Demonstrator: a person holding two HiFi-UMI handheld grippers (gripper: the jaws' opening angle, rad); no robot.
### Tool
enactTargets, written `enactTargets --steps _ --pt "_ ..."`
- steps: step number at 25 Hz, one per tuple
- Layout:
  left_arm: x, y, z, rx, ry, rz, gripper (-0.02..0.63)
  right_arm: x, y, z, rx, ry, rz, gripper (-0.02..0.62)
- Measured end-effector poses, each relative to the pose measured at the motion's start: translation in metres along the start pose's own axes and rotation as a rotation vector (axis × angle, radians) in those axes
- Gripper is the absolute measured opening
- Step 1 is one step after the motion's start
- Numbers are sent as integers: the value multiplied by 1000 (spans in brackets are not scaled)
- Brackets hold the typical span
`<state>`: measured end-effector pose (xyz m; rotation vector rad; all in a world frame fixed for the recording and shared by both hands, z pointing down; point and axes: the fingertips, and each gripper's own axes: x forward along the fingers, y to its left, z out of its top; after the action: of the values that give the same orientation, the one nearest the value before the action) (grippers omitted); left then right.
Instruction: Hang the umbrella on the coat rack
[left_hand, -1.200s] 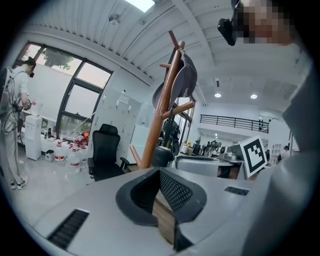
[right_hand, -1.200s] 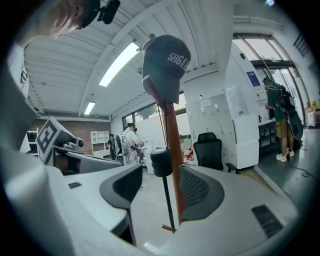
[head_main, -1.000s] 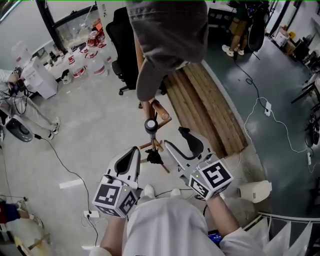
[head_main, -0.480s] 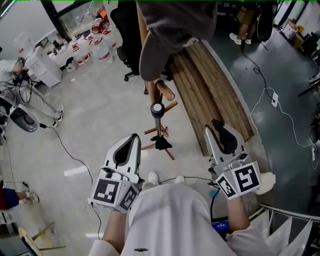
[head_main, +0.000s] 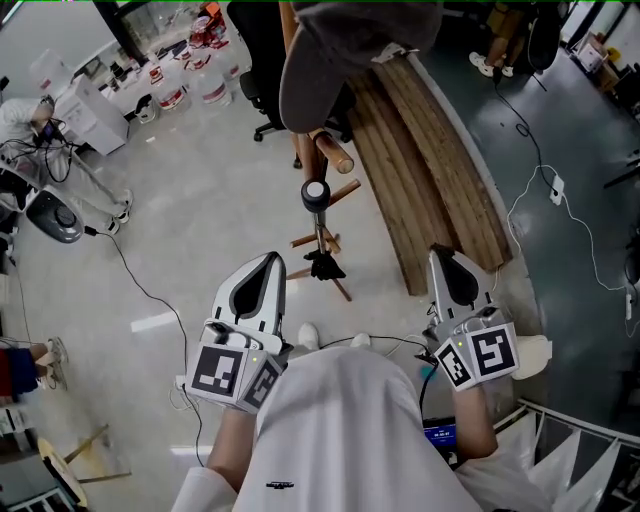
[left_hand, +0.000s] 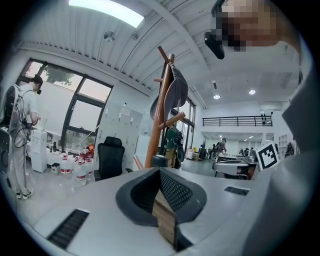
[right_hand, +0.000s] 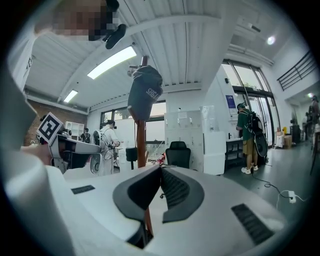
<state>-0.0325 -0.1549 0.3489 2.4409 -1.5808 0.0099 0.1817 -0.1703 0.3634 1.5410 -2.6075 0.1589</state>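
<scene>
Two idle: left gripper (head_main: 268, 262) and right gripper (head_main: 446, 256), jaws together, empty, low by the torso. Folded umbrella (head_main: 316, 192) appears to hang on the coat rack (head_main: 335, 155), below the grey cap (head_main: 345, 50). Hang looks done. Next: keep clear of the rack.

Coat rack (head_main: 333, 153): top cut off at head view's far edge, upper pole hidden under grey cap (head_main: 345, 50). Umbrella (head_main: 316, 193) seen end-on, dark and small; which peg carries it, cannot tell.
</scene>
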Motion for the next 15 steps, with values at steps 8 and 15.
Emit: enactTargets --steps 8,15 --pt "4 -10 -21 -8 24 -1 8 10 7 -11 -1 6 22 5" --pt "5 -11 -24 -13 28 -3 8 15 20 -17 6 15 51 3"
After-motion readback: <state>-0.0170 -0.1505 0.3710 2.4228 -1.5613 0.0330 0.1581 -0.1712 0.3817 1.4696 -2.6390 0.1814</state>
